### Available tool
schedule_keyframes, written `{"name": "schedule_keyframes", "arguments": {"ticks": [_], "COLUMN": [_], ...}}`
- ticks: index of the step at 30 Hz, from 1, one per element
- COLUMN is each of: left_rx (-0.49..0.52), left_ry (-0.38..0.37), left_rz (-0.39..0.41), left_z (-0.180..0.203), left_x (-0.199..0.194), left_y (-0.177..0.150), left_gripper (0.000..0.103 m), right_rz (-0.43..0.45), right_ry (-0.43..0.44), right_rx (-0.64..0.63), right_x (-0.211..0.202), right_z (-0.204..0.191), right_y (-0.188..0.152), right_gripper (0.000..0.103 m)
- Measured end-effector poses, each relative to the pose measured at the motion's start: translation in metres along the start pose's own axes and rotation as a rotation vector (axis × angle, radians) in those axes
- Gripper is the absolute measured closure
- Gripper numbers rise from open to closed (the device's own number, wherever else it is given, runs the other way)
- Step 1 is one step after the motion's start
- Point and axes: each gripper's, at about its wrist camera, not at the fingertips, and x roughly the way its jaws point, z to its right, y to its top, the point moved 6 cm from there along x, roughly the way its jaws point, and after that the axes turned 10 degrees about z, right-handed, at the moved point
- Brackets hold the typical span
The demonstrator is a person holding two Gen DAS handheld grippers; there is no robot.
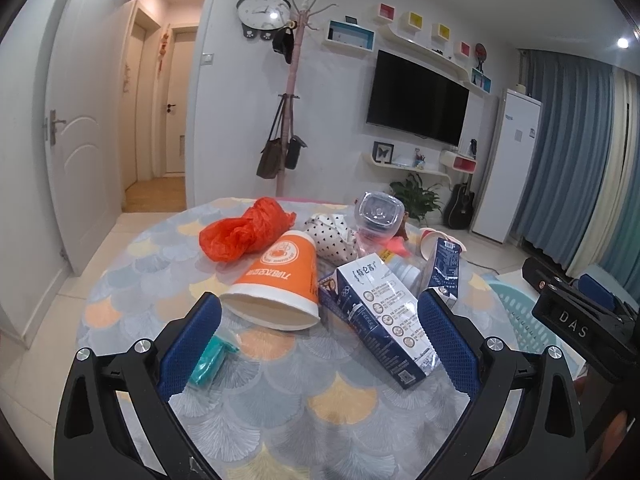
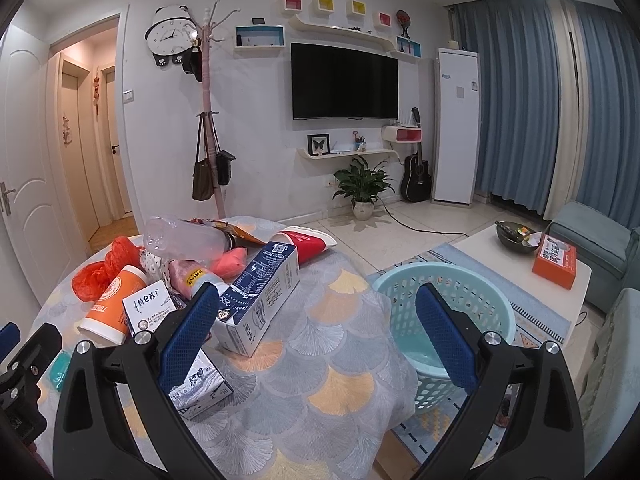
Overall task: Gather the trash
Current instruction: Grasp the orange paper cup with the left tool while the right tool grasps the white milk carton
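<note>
The left gripper (image 1: 320, 312) hovered wide apart and empty over the table (image 1: 280, 408); from left lay a teal wrapper (image 1: 210, 356), orange cup (image 1: 276, 280) and milk carton (image 1: 380, 320). The right gripper (image 2: 316, 308) gaped empty beside the basket (image 2: 448, 316).

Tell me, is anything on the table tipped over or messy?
Yes. The orange paper cup lies on its side with its open mouth facing the left tongs. The clear bottle is tipped over on top of the pile, and the milk cartons lie flat. The basket beside the table holds no trash yet.
</note>
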Motion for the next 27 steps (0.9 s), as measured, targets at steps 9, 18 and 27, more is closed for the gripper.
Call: {"name": "schedule_keyframes", "arguments": {"ticks": [9, 18, 27], "left_rx": [0.009, -0.009, -0.044], "left_ry": [0.003, -0.097, -0.113], "left_rz": [-0.081, -0.306, -0.497], "left_z": [-0.022, -0.047, -0.047], "left_x": [0.025, 0.101, 0.154], "left_y": [0.000, -0.003, -0.031], "left_gripper": [0.008, 0.010, 0.011], "right_rz": [-0.013, -0.119, -0.278], "right_ry": [0.127, 0.284, 0.382], "right_rx": [-0.051, -0.077, -0.138], "right_x": [0.003, 0.017, 0.036], "right_z": [-0.025, -0.058, -0.082], "right_y": [0.000, -0.021, -0.057], "right_gripper": [0.023, 0.029, 0.016]}}
